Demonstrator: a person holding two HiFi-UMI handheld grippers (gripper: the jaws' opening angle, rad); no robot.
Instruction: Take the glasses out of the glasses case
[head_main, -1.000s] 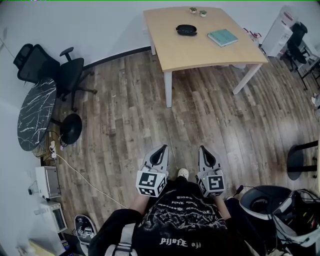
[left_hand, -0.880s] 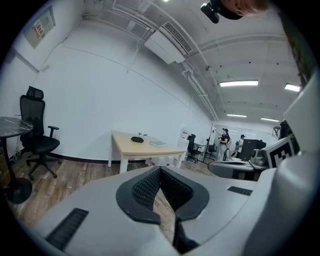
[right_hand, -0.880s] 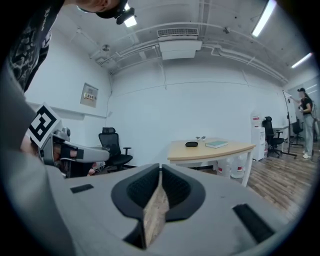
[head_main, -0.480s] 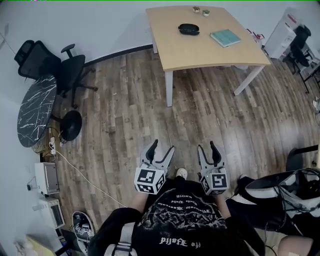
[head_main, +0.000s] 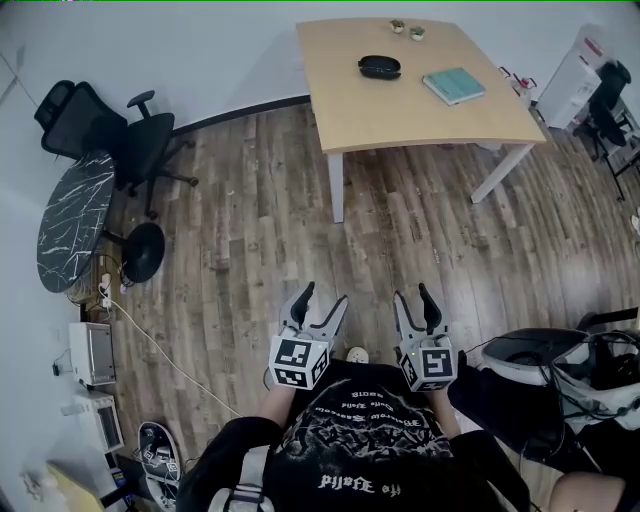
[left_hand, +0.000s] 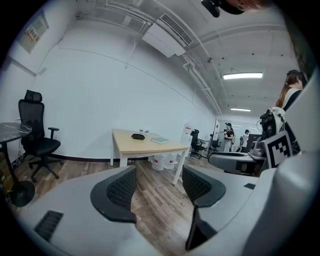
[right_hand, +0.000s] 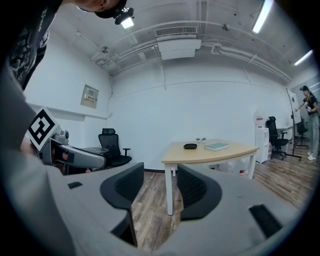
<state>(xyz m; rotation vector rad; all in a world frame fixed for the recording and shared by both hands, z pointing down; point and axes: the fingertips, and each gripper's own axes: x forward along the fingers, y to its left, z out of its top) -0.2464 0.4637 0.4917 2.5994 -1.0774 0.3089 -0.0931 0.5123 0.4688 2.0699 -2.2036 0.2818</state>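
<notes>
1. My left gripper (head_main: 323, 295) and right gripper (head_main: 412, 293) have just been opening; their jaws stand spread and empty, well short of the wooden table (head_main: 420, 115).
2. The black glasses case (head_main: 380, 67) lies on that table, near a teal book (head_main: 453, 85).

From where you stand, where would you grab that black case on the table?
Probably across its narrow middle, coming down from the near side. The case lies flat on the table, a low oval with its long side running left to right, so the short width is easiest to span. The book sits apart to its right, out of the way.
</notes>
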